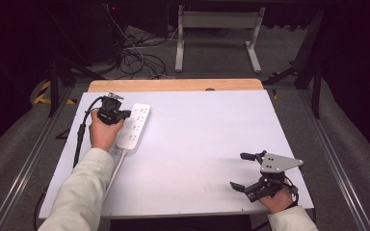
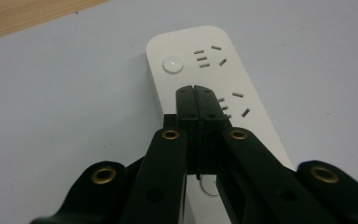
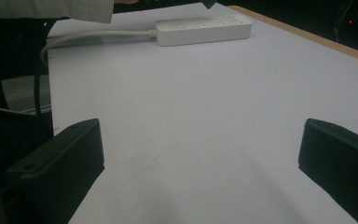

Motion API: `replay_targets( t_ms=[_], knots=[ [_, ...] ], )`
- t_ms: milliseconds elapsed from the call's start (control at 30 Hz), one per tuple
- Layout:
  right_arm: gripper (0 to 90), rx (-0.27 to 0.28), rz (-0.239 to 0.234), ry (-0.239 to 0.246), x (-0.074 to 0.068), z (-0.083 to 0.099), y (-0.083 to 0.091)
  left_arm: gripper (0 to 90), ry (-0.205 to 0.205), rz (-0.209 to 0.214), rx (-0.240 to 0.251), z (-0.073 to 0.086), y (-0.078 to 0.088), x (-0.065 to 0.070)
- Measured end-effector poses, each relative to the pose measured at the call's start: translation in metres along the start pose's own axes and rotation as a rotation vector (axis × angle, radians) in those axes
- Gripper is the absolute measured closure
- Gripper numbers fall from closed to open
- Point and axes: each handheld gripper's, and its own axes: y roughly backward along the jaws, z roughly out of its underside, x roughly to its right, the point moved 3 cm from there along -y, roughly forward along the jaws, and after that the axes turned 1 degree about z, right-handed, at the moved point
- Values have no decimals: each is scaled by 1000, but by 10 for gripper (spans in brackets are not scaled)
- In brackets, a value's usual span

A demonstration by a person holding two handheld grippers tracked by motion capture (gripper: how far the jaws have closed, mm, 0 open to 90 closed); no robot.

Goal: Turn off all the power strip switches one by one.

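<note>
The white power strip (image 1: 133, 127) lay in the upper left of the high view, on the white table (image 1: 197, 144), its cord running toward the bottom edge. The left gripper (image 2: 196, 91) was over the strip's sockets, jaws pressed together with nothing between. The right gripper (image 1: 244, 169), lower right, stood with jaws wide apart, empty.

light: dim, even | surroundings: dark | focus: soft (slightly grainy)
</note>
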Motion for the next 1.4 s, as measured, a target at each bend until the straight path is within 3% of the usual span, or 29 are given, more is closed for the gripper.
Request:
replay_targets(
  t_ms=[200,533,1100,1300,1400],
  knots=[
    [4,-6,1,-5,1,1,-1,900,48,-6,10,1,-6,-2],
    [4,-10,2,-9,1,1,-2,900,0,-11,-15,-3,-15,5],
    [4,-8,-2,-7,1,1,-1,900,-5,-26,-32,-2,-20,6],
    [4,-9,-3,-5,1,1,-1,900,2,-18,-18,0,-21,5],
    [4,-8,-3,-5,1,1,-1,900,-12,-34,-15,0,-21,6]
  ],
)
